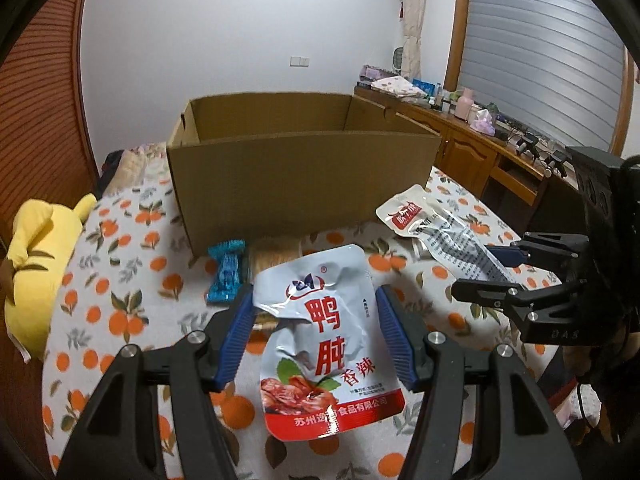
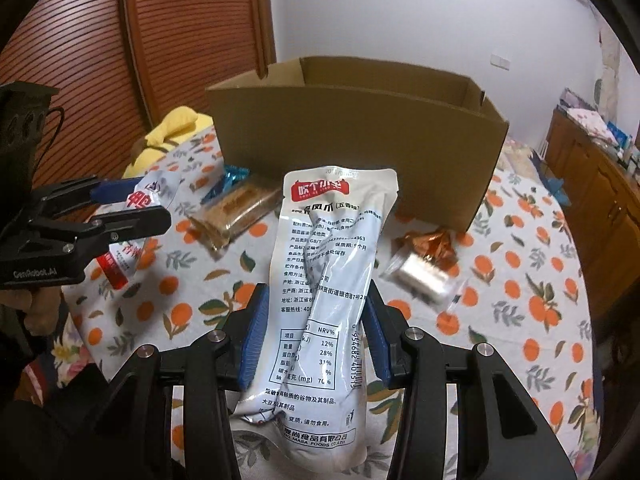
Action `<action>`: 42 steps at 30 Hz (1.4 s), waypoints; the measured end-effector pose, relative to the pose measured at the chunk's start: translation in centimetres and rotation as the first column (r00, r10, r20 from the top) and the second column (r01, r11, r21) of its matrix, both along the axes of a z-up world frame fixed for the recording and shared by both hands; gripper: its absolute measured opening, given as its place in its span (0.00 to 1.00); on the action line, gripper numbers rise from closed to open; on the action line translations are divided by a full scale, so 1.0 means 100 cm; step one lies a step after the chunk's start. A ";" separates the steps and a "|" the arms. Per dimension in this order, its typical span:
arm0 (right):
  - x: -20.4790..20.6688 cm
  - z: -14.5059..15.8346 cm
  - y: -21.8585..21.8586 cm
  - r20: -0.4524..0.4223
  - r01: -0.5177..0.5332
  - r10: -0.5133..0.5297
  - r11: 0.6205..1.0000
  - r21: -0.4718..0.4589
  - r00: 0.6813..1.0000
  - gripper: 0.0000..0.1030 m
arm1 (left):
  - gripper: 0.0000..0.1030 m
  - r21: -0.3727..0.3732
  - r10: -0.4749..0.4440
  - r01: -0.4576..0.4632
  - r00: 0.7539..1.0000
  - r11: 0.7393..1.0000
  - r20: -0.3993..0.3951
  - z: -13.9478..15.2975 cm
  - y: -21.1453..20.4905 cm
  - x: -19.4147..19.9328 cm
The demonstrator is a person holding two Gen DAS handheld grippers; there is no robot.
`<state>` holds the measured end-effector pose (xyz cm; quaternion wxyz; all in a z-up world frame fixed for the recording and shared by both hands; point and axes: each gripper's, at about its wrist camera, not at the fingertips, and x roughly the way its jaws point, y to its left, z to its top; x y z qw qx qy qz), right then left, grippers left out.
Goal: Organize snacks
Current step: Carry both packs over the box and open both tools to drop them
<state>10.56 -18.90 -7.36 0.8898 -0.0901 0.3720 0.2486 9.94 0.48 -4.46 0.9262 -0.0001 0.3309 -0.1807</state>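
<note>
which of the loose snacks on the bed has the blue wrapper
The blue-wrapped snack lying by the cardboard box's front wall; its neighbour, the brown biscuit pack, is clear-wrapped, and the third has an orange-and-silver wrapper.

The cardboard box (image 1: 304,168) stands on the bed (image 1: 120,300) toward its far edge. Just before the box's near wall lie a small candy packet (image 1: 226,274) and, touching it on the right, a cracker pack (image 2: 236,210). Toward the bed's right edge lies a wrapped snack (image 2: 424,264), near the box's right corner. A plush toy (image 1: 40,264) sits at the bed's left edge. The left claw (image 1: 314,332) holds a pouch (image 1: 324,344) above the bed's near part; to its right the right claw (image 2: 312,336) holds a long packet (image 2: 324,280).
</note>
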 end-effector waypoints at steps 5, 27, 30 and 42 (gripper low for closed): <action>0.001 0.009 -0.001 0.016 -0.006 0.006 1.000 -0.001 1.000 0.44 | 0.59 0.007 -0.001 0.001 1.000 1.000 0.023 0.012 -0.002 0.007; 0.039 0.092 0.000 0.171 -0.014 0.009 1.000 0.024 0.985 0.45 | 0.59 0.060 -0.010 0.003 0.993 0.998 0.114 0.076 -0.007 0.075; 0.049 0.094 0.005 0.171 -0.018 0.015 1.000 0.016 0.985 0.45 | 0.59 0.084 -0.011 0.001 0.994 0.996 0.113 0.078 -0.011 0.084; 0.097 0.089 0.008 0.123 -0.023 0.023 1.000 0.002 0.992 0.45 | 0.59 0.119 0.019 -0.028 0.997 0.993 0.081 0.078 -0.017 0.131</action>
